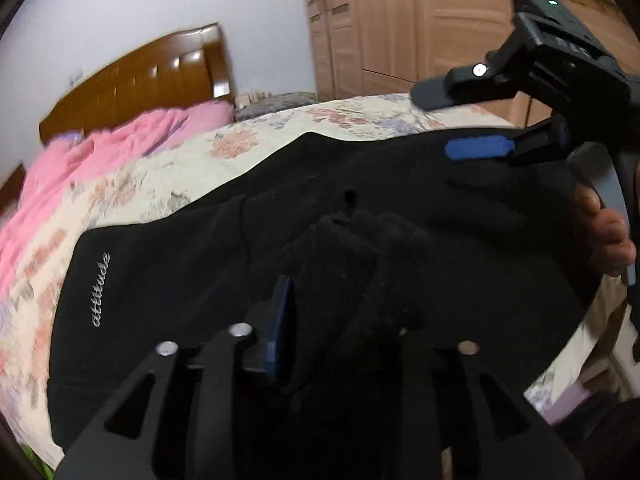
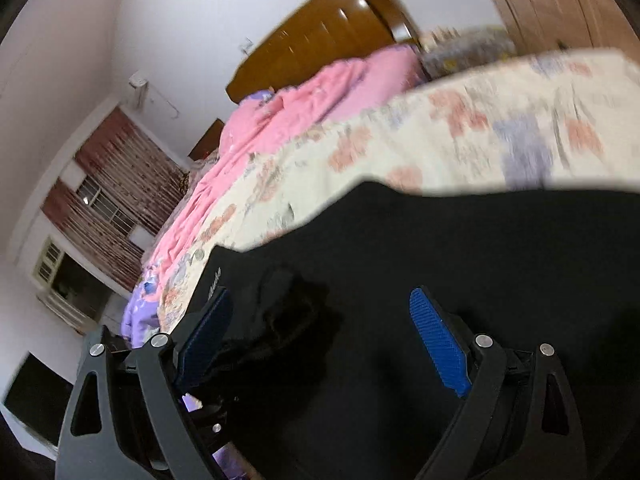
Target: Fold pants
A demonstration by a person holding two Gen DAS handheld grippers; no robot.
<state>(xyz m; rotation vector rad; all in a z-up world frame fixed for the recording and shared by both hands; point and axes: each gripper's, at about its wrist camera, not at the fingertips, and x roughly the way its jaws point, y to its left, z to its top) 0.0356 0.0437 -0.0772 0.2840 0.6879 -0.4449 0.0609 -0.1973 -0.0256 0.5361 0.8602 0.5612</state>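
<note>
Bunched black fabric sits clamped in the left gripper (image 1: 320,280); the right gripper (image 2: 320,340) hangs with its 2 blue-padded fingers apart. Black cotton pants (image 1: 168,248) lie on the floral bedspread (image 1: 248,144), apparently part-folded, with further folds remaining.

Black pants (image 1: 360,208) with silver script lettering (image 1: 101,290) — on a cream bedspread (image 2: 460,128) patterned with pink and lilac flowers; pink blanket (image 2: 304,104), blue gripper pads (image 2: 440,344).
</note>
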